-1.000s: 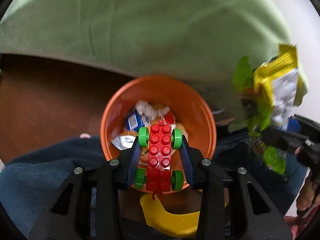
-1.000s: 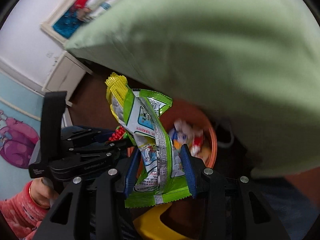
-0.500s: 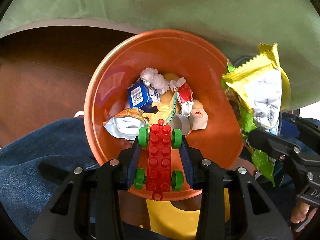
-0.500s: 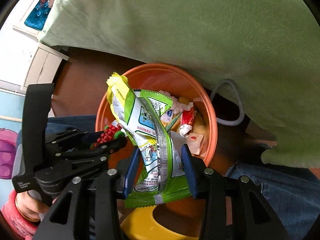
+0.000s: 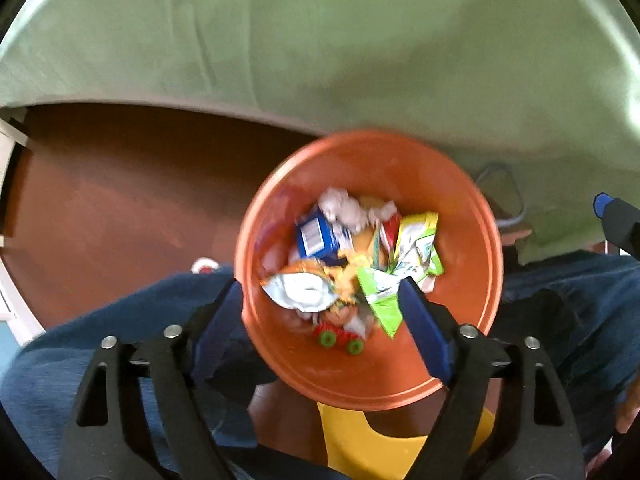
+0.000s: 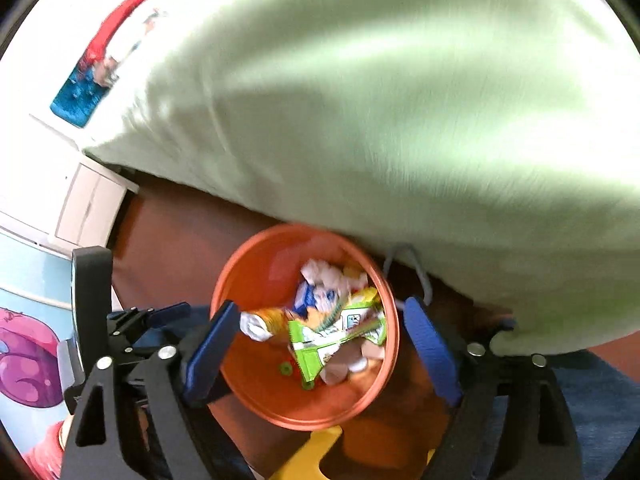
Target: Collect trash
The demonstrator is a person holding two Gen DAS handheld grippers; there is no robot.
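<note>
With both sets of jaws just sprung wide over the orange bin [image 5: 472,292], each gripper has let go straight above the opening so its load lands inside rather than on the floor: left gripper [image 5: 322,330] empty, blue pads well apart either side of the bin's near rim, nothing between them; right gripper [image 6: 316,346] the same, pads straddling the bin, nothing gripped. The bin sits on the brown floor [image 5: 120,200] beside the person's jeans-clad leg [image 5: 100,340], tucked against the hanging edge of the green sheet [image 5: 320,40], presumably so drops from the bed side are short. Red toy car [image 5: 338,334] with green wheels now lies in the bin by the near wall, partly buried; long axis looks roughly side to side in the left view, which end leads I can't tell (blur). Green-yellow snack wrapper [image 6: 332,332] lies on top of the pile, crumpled, long axis slanting across the bin, one end low toward the near wall, the other up toward the right wall. Under it: blue carton [image 5: 316,236], white crumpled paper [image 5: 344,208], foil-lined orange packet [image 5: 304,284]. Judgement: this drop is done, both grippers free for the next pickup
</note>
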